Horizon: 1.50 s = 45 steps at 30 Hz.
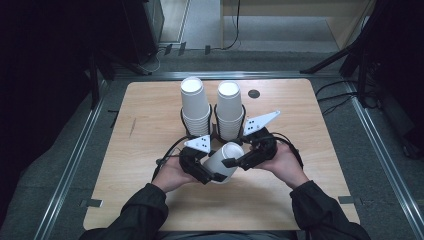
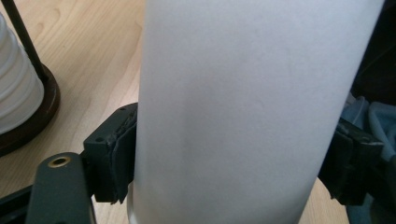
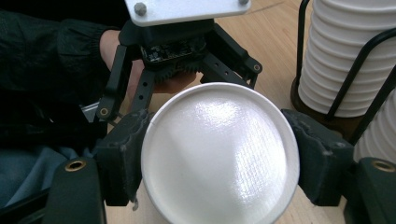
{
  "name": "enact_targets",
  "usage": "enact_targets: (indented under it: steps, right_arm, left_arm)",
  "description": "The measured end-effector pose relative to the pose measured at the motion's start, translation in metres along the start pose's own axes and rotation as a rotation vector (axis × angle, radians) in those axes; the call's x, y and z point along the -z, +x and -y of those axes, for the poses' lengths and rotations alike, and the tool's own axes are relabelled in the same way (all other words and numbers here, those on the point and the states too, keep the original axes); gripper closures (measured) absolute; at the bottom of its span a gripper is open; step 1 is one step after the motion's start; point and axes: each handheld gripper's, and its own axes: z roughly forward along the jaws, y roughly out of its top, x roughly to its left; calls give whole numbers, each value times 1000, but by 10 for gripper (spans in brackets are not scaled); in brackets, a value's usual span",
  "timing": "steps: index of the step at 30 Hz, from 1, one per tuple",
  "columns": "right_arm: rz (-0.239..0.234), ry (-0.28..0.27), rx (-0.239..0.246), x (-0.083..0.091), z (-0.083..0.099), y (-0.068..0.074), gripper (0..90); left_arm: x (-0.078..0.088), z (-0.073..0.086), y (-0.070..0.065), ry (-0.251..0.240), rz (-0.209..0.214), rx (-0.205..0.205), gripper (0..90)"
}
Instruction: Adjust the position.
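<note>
High view: both forearms come in from the bottom edge, and the left gripper and right gripper meet on one white cup, held on its side between them just above the table.

Left gripper view, close in: the cup's wall is pressed between both black jaws, so that gripper is clamped on the cup; the cup's top and bottom are cut off by the frame, and the right jaw is partly in shadow.

Right gripper view: the cup's flat base faces the camera with a jaw tight against each side, so this one grips it too. Its lower rim runs out of frame. Just behind sits the left gripper, its fingertips hidden by the cup.

Beyond both grippers stand two stacks, the left stack and right stack, in a dark wire holder whose base is mostly hidden.
</note>
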Motion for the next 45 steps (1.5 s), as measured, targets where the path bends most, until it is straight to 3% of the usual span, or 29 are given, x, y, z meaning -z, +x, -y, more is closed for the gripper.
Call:
enact_targets:
  steps: [4,10,20,26,37,45]
  right_arm:
    - [-14,27,-17,0,1,-3,250]
    - [-11,36,32,5,4,-1,212]
    - [27,97,13,7,17,-3,186]
    - [32,118,34,5,29,-2,175]
    - [46,160,49,-3,40,-8,167]
    - [40,147,69,-5,41,-11,168]
  left_arm:
    - [3,-1,0,26,-4,-6,199]
    - [13,-3,-2,57,-23,-25,200]
    - [29,-6,0,125,-66,-49,198]
    - [36,-7,4,159,-77,-41,198]
    - [18,-12,11,298,-78,-51,197]
    - [-1,-12,11,380,-47,-62,190]
